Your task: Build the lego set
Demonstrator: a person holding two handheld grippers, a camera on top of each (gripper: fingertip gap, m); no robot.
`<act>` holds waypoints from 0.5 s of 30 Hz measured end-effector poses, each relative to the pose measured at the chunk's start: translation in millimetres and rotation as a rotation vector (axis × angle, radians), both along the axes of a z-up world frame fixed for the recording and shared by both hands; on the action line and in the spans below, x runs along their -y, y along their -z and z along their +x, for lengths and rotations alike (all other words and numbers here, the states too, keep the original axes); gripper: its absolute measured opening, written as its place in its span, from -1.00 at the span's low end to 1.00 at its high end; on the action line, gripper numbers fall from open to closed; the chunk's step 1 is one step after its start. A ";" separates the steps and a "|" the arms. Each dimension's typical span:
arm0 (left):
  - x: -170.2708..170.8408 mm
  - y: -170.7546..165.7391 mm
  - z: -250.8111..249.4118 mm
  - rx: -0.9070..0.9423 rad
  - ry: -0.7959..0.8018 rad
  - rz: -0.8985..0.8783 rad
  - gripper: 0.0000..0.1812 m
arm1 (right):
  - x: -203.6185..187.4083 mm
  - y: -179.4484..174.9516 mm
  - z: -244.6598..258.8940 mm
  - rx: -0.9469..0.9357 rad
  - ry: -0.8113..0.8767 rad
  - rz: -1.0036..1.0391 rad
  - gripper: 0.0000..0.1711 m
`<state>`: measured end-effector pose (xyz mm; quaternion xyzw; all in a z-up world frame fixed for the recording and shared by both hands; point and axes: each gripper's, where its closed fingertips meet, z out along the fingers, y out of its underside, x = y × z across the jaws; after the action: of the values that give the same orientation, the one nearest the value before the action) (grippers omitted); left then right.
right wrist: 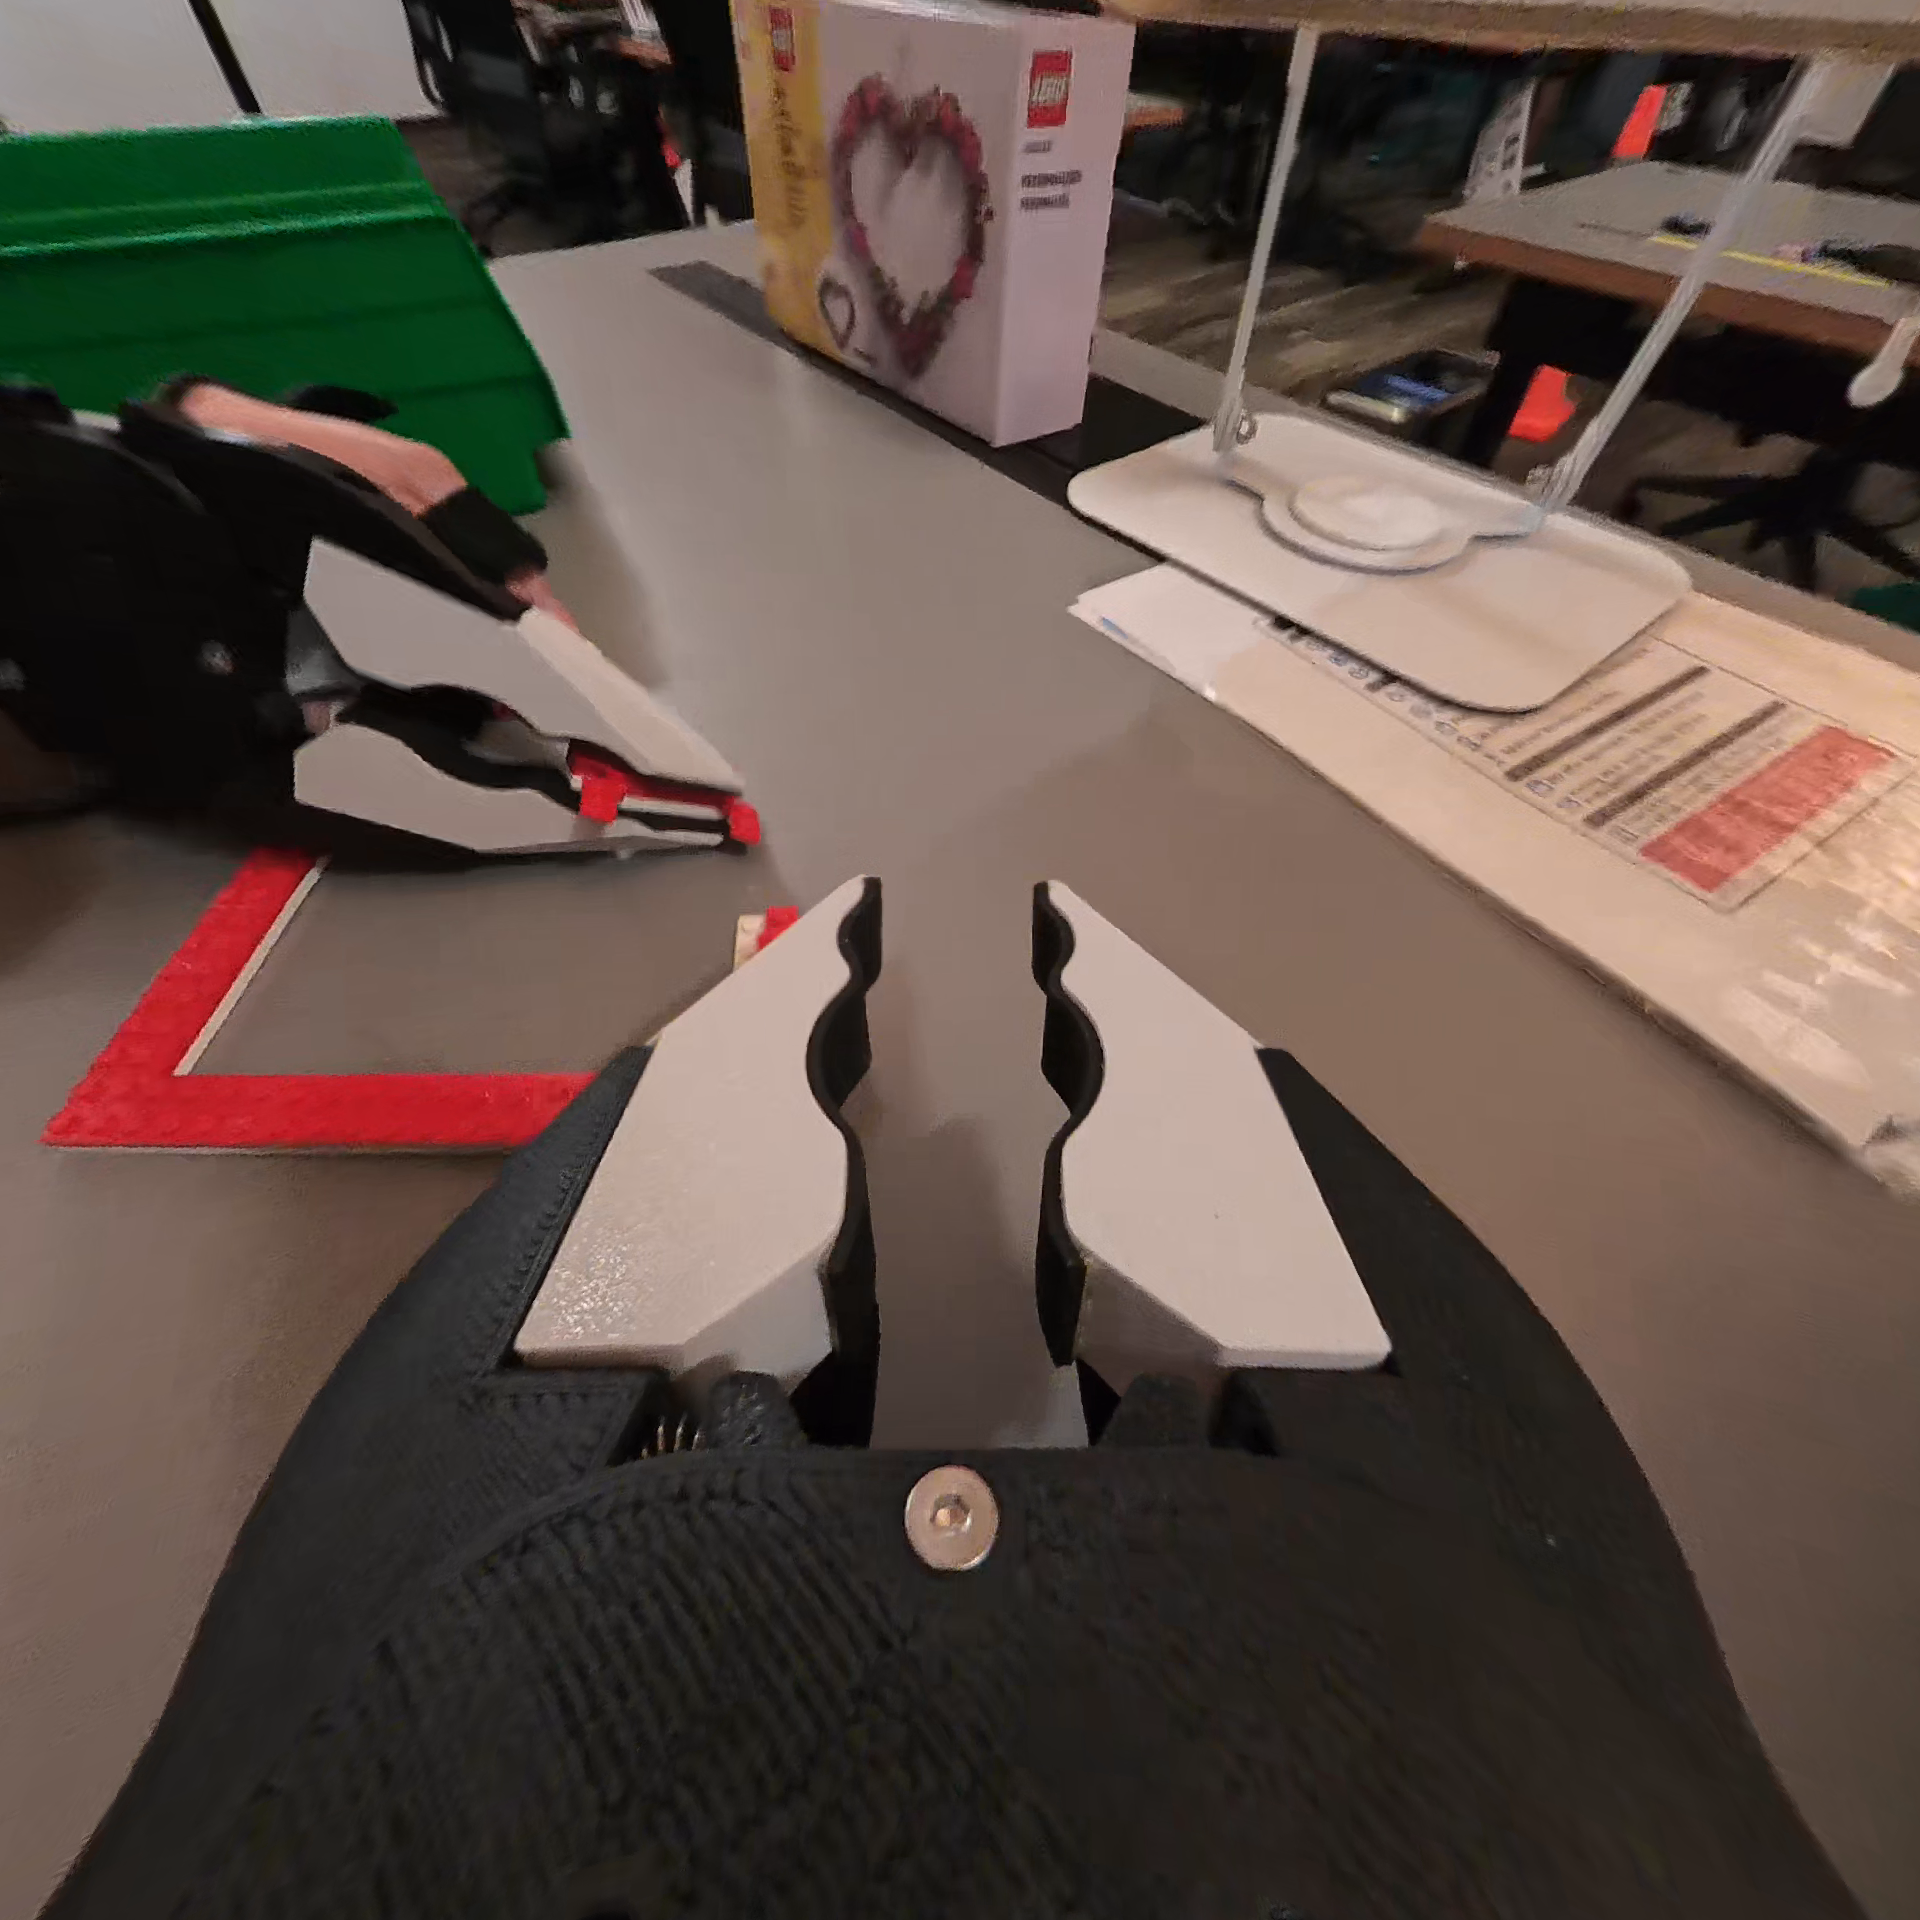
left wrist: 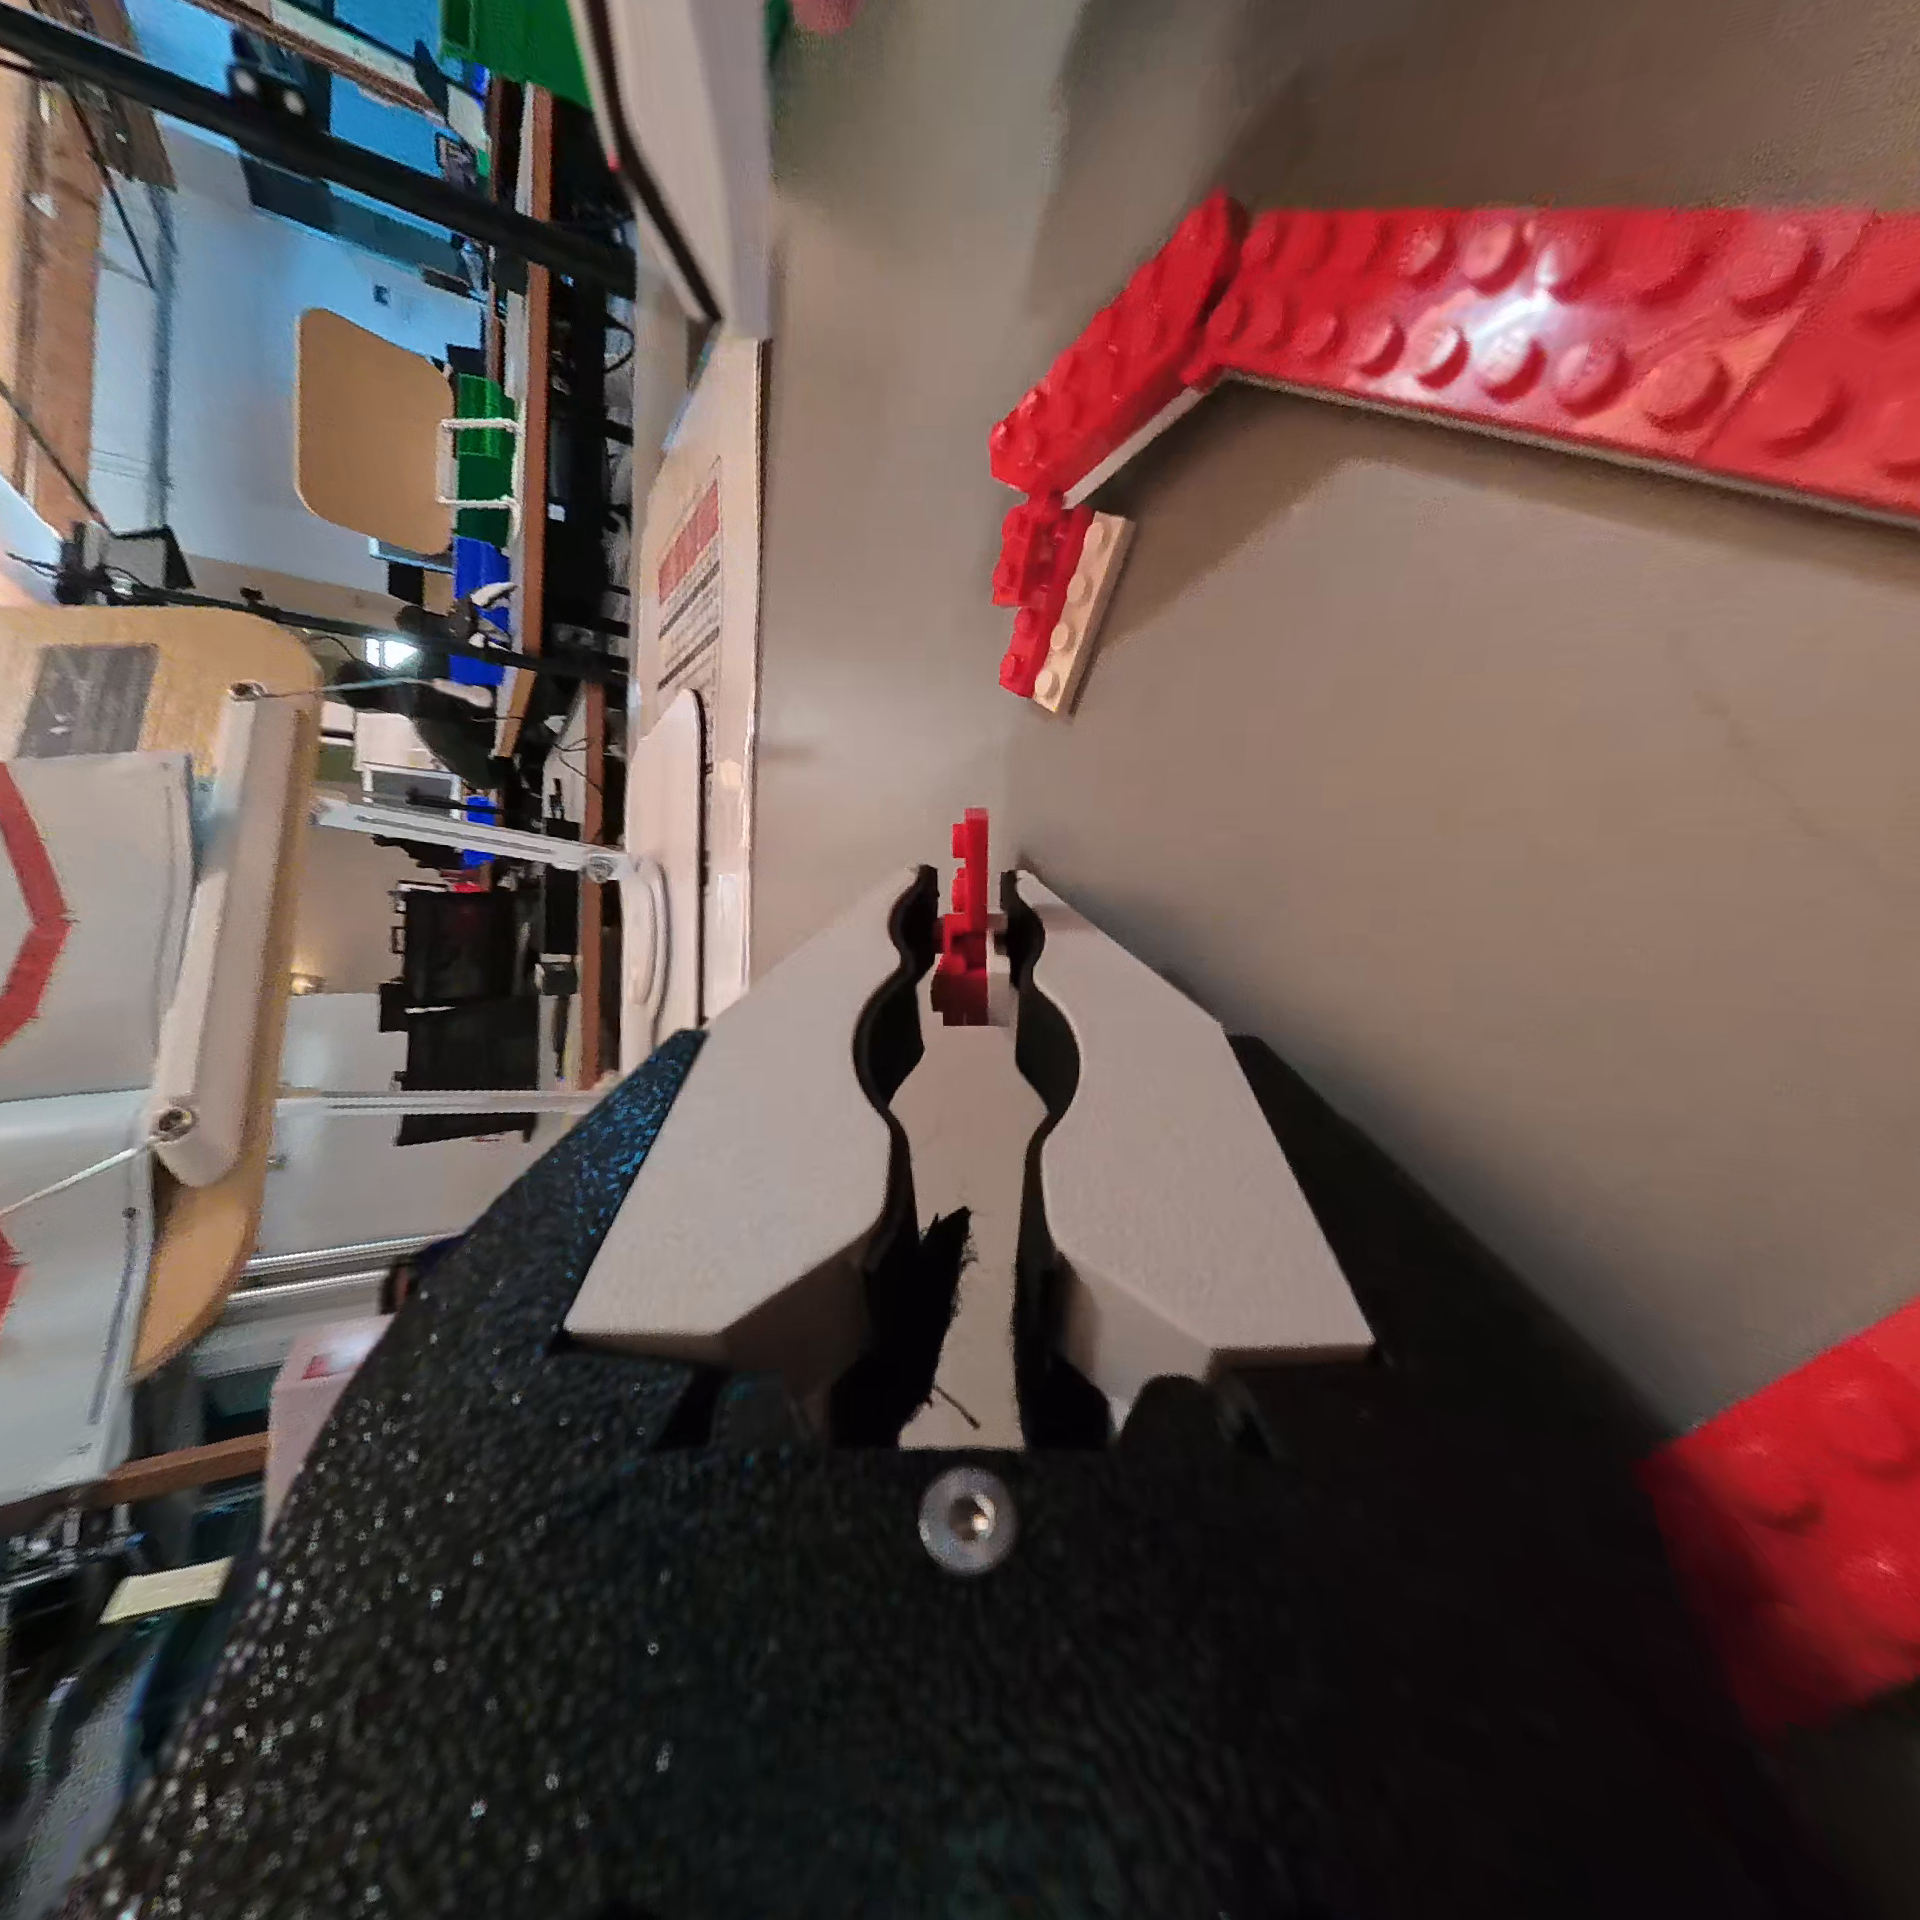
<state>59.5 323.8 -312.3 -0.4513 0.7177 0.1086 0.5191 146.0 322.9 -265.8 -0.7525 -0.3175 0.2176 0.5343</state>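
On the grey worktop (right wrist: 914, 623), a green bin (right wrist: 260, 270) stands at the far left, a white set box (right wrist: 935, 218) at the far middle, and a white stand base (right wrist: 1382, 561) on a printed sheet (right wrist: 1662, 790) to the right. The left gripper (left wrist: 971, 914), turned on its side, is clenched on a small red and white brick piece (left wrist: 968, 935) just above the worktop. Near it lies the red L-shaped frame (right wrist: 260, 1101) of studded plates on a white underlayer, with a small red and white plate piece (left wrist: 1055, 603) at its end. The right gripper (right wrist: 956, 904) hovers released and holds nothing, its left finger partly hiding that end.
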 end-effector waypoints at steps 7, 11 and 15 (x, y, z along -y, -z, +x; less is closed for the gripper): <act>1.1 2.3 2.3 0.082 -0.048 -0.222 -0.86 | 37.4 38.8 -28.6 0.125 -0.028 -0.280 -0.59; 1.3 1.6 -1.9 0.101 -0.070 -0.350 -0.85 | 40.3 48.7 -37.9 0.175 0.024 -0.314 -0.61; 4.0 3.3 -8.6 0.131 -0.112 -0.547 -0.80 | 38.5 48.4 -39.0 0.148 0.066 -0.349 -0.69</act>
<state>50.9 319.9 -315.6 -0.6194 0.6593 -0.0901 0.4167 106.9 284.3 -314.2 -0.8577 -0.2886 0.1960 0.3778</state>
